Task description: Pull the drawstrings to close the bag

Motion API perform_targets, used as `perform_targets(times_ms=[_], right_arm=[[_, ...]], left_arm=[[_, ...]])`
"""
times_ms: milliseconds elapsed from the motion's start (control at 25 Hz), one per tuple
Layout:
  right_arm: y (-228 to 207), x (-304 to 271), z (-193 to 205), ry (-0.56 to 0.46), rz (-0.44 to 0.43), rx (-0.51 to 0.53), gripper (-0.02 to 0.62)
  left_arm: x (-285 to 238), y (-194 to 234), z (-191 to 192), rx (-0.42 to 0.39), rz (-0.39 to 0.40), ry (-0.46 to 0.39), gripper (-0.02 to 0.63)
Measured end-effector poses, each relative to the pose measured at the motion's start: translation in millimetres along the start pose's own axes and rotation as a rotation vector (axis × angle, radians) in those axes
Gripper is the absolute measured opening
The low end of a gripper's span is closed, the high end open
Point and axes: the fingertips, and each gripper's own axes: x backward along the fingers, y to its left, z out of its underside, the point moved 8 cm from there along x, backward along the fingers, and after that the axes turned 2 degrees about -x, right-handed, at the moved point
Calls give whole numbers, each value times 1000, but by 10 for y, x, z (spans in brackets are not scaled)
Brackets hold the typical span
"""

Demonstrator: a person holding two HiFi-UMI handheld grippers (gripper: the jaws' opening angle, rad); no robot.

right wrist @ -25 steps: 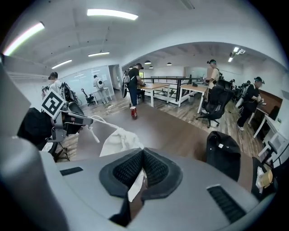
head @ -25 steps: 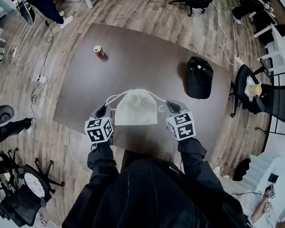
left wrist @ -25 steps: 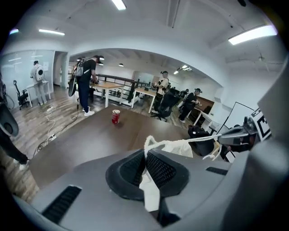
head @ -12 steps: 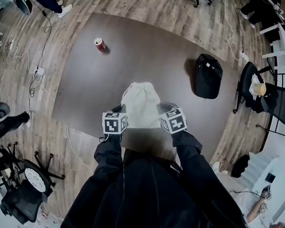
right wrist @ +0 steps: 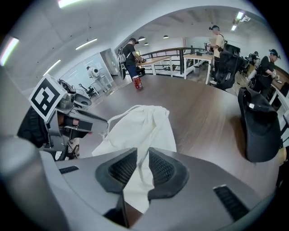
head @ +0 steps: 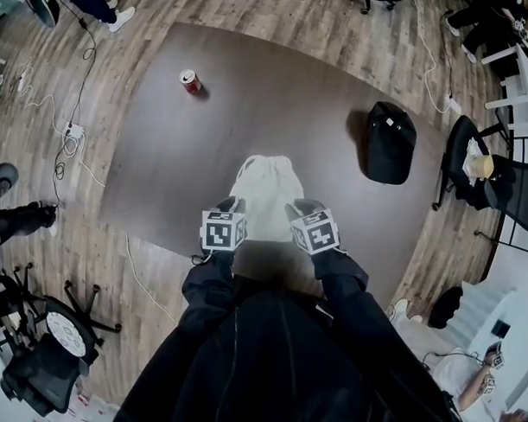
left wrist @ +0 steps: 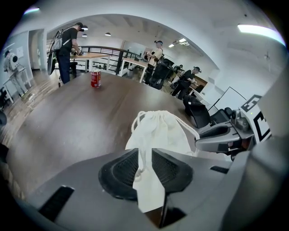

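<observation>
A cream cloth drawstring bag (head: pixel 265 190) lies flat on the dark table (head: pixel 243 103), its gathered mouth pointing away from me. My left gripper (head: pixel 232 204) is at the bag's near left corner and my right gripper (head: pixel 296 206) at its near right corner. In the left gripper view the bag (left wrist: pixel 165 135) lies ahead; a drawstring and a fold of cloth hang in the gap of the left gripper (left wrist: pixel 145 164), whose jaws are opening. In the right gripper view the bag (right wrist: pixel 142 124) lies ahead too, and cloth sits loose between the right gripper's (right wrist: pixel 142 164) opening jaws.
A red can (head: pixel 189 80) stands at the table's far left. A black backpack (head: pixel 389 141) lies at the right edge. Office chairs (head: pixel 470 155) and floor cables (head: pixel 71 135) surround the table. People stand at desks in the background.
The grippers were spread wide with the strings stretched out sideways; they have come in close together at the bag's near corners. The bag's mouth is more tightly gathered.
</observation>
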Motion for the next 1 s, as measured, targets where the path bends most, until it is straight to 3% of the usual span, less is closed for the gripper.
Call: perform_targets(times_ms=[80,200,320,640,760,1000], right_arm=[[10,22,19,-9,6,-14,131],[23,92,49,-42,28,-21,179],[60,235,19,-123,69,-30,184],[406,801,-381,-372,143,17,97],[559,1135,-590,-477,140,62,40],[839,1868,-824,-645,98,167,23]], left_arm=[[41,-7,20,-4,6,1,129],[143,-31,38,-12,8,-15,138],[275,-72,16,-31,5,-53,138],[800,-432,-333,-101,-23,-256,70],[1072,-670,-523,-130,-31,-366,41],[1710,-1165,-761,-158,-67,-569,32]])
